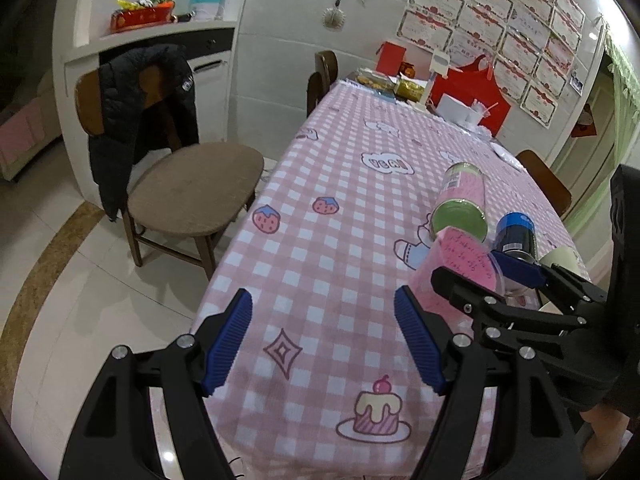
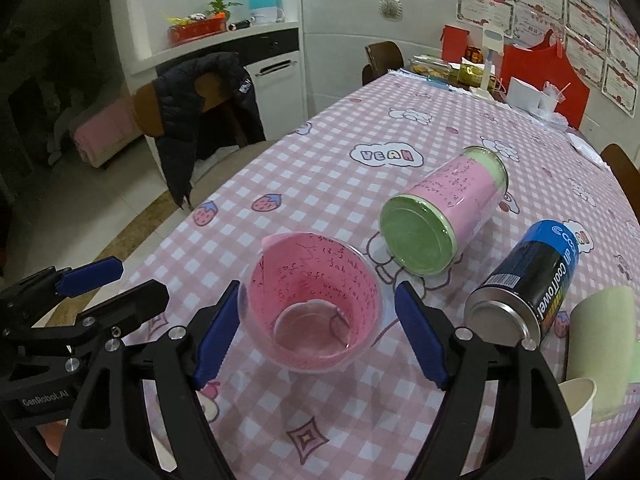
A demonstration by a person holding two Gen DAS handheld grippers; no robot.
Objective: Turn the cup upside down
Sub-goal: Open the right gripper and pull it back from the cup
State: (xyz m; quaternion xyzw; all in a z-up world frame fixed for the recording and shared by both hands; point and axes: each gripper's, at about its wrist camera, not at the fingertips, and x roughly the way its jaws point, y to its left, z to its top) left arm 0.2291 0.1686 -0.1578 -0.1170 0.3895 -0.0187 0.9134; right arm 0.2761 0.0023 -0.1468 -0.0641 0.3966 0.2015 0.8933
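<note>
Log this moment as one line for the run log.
phase: pre-grasp | right gripper: open, fingers either side of upright pink cup | left gripper: open, holding nothing | cup: not yet flipped

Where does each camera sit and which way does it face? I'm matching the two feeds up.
Left wrist: on the left gripper, facing along the checked tablecloth; open fingers over bare cloth, right gripper at its right.
Right wrist: on the right gripper, looking down at the upright pink-lined clear cup between open fingers; left gripper at left.
Shared: cup, lying green-lidded jar, blue can.
</note>
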